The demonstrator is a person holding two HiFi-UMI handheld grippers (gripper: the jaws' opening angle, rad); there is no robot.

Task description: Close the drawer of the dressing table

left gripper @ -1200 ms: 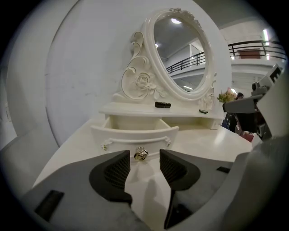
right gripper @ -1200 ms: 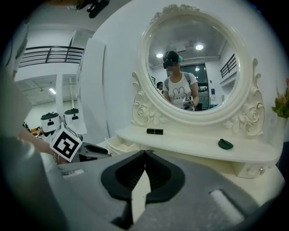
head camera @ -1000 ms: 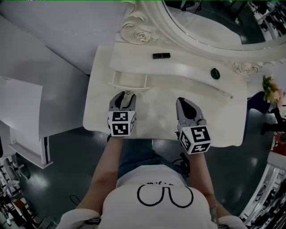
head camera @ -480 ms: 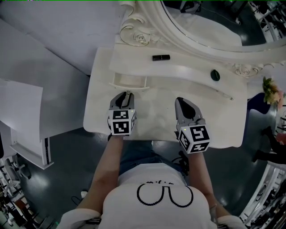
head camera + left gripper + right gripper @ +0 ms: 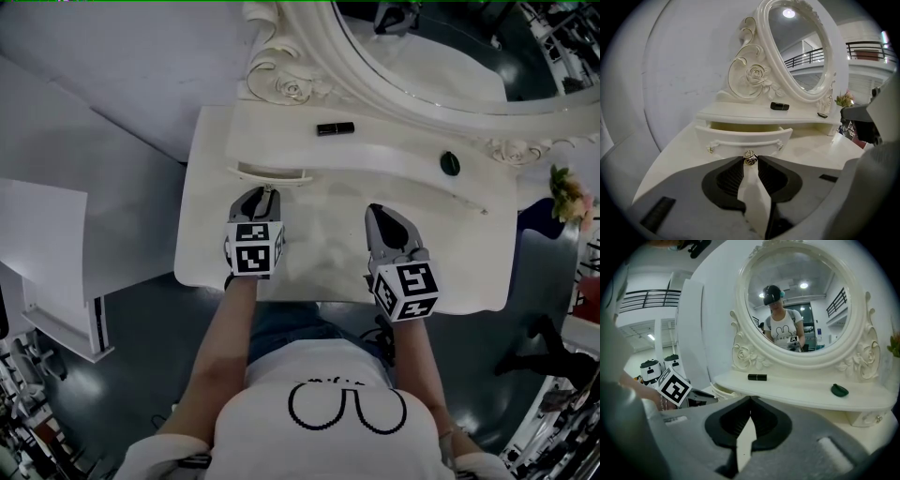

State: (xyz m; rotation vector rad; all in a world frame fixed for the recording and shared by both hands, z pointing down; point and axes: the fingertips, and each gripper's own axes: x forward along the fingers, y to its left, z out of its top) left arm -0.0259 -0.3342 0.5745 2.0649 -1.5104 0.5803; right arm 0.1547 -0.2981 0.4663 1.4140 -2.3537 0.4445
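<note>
The white drawer (image 5: 272, 172) under the dressing table's raised shelf stands only a narrow gap out; in the left gripper view its front (image 5: 740, 138) shows a pale slot above it. My left gripper (image 5: 266, 190) is shut on the small metal drawer knob (image 5: 750, 158), which sits pinched between the tips of the jaws (image 5: 750, 160). My right gripper (image 5: 377, 210) rests over the tabletop to the right, shut with nothing in it; in its own view the tips (image 5: 750, 400) meet.
A black tube (image 5: 335, 127) and a dark green item (image 5: 450, 164) lie on the shelf below the oval mirror (image 5: 422, 56). The white tabletop (image 5: 328, 239) spreads around both grippers. Flowers (image 5: 567, 192) stand off the right end.
The drawer has slid in toward the shelf, from well open to nearly flush. My left gripper moved forward with it and its jaws narrowed onto the knob. The right gripper stayed put.
</note>
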